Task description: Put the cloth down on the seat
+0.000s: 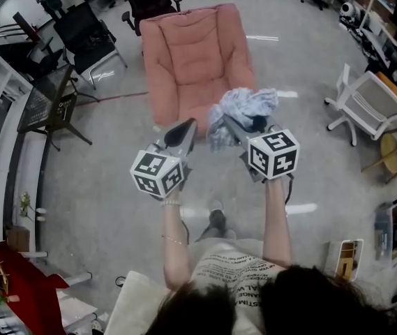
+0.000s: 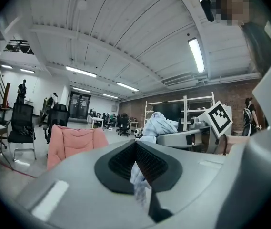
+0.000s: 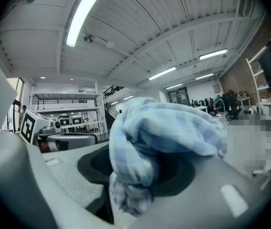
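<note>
Clamping the cloth: left hand-held gripper, right hand-held gripper, near the seat.

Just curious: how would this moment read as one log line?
left claw: shut on cloth | right claw: shut on cloth | cloth: bunched, not yet on pink seat

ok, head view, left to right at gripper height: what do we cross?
black mesh chair → left gripper → cloth → white chair. The pink armchair spans behind the middle two, so it is left out.
</note>
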The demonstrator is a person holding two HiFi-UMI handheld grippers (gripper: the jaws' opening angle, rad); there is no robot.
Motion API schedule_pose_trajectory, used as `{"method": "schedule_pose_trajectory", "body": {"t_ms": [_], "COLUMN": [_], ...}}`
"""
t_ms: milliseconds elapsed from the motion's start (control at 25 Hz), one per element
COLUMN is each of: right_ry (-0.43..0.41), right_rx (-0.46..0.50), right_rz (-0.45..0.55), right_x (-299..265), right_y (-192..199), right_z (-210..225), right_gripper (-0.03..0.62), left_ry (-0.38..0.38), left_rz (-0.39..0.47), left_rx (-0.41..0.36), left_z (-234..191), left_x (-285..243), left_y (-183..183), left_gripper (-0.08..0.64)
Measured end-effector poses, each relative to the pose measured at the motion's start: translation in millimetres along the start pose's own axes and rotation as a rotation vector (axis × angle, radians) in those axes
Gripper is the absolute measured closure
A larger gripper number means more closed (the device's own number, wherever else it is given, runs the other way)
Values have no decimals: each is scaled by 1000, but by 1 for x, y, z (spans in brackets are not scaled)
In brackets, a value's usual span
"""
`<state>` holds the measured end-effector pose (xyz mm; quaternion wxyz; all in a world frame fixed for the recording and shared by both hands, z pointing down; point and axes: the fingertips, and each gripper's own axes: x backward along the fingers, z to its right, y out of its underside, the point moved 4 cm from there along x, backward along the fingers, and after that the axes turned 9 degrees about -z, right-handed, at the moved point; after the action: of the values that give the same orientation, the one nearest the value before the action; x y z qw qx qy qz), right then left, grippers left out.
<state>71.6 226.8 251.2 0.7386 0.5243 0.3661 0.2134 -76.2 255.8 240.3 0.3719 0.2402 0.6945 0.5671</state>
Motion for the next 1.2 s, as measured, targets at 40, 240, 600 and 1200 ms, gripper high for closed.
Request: {"method": "schedule_pose_trajectory", "body": {"t_ms": [40,240,600,1200], "right_ry": [1,13,31,58], "right_rx": [-4,-24,-36,-69], "right_rz": [-3,-13,-36,-68], "right_x": [-6,-34,-76,-139], "right_y": [0,-7,-22,-32], "right_z": [4,23,48,69], "right_gripper": [373,373,373,373], "left_ry": [1,11,40,76], "left_rz": [-4,-22,-25,-24], "left_rx": [3,8,17,20], "left_z": [-6,-34,-72,-138], "left_x": [-5,-30,-66,-102], "left_y": [1,-1,-11,-20], "left_gripper": [561,561,561,561]}}
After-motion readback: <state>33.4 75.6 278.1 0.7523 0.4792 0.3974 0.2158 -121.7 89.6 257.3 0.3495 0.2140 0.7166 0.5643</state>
